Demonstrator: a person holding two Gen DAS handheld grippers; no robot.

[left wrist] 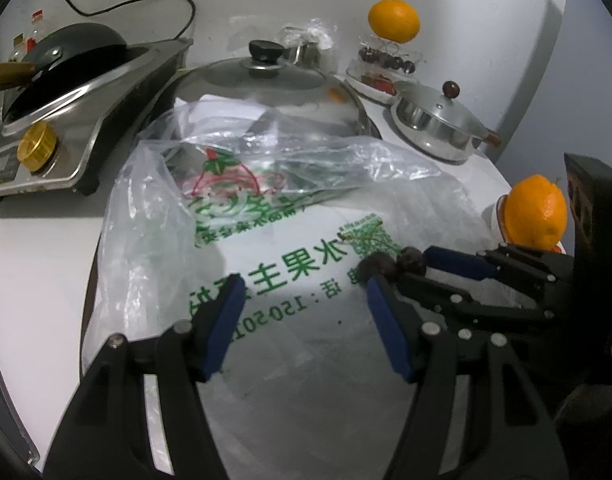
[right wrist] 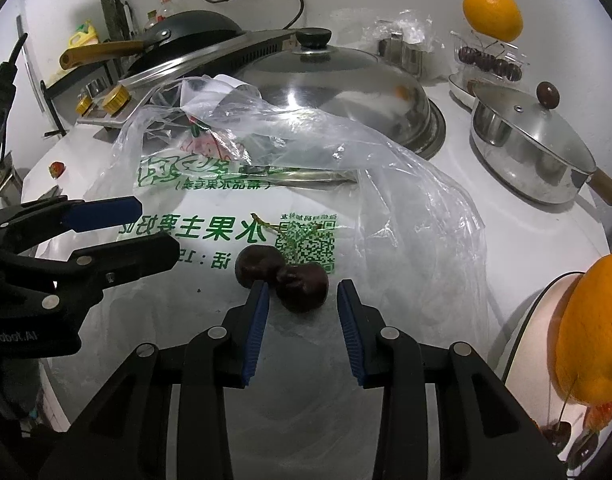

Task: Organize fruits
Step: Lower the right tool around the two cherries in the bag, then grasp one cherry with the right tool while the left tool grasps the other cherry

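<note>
Left wrist view first, from the left edge: an induction cooker [left wrist: 70, 136] with a gold knob [left wrist: 37, 146] carries a dark wok [left wrist: 72, 60] at ten o'clock. Toward twelve o'clock a domed glass lid [left wrist: 266, 80] with a black knob sits on the white counter [left wrist: 34, 256]. A clear plastic fruit bag [left wrist: 266, 216] printed in green lies flat across the centre. The left gripper [left wrist: 302, 308] hovers over the bag at six o'clock, its blue pads well apart with nothing between them. At one o'clock an orange [left wrist: 394, 20] rests on a clear box of cherries [left wrist: 386, 60], and a lidded steel pot [left wrist: 438, 120] stands just beside it. At three o'clock a second orange [left wrist: 536, 212] sits on a plate, with the right gripper [left wrist: 390, 270] reaching in below it.

Right wrist view, left to right: the left gripper [right wrist: 154, 232] enters at nine o'clock and a strawberry [right wrist: 57, 169] lies on the counter [right wrist: 518, 240] behind it. Two dark cherries [right wrist: 284, 278], joined by their stems, lie on the bag [right wrist: 386, 184] at centre. The right gripper [right wrist: 302, 294] has its jaws narrowly apart around the right-hand cherry; its left pad sits between the two fruits and a gap shows at its right pad. At four o'clock the near orange [right wrist: 590, 328] rests on its plate [right wrist: 534, 332].
</note>
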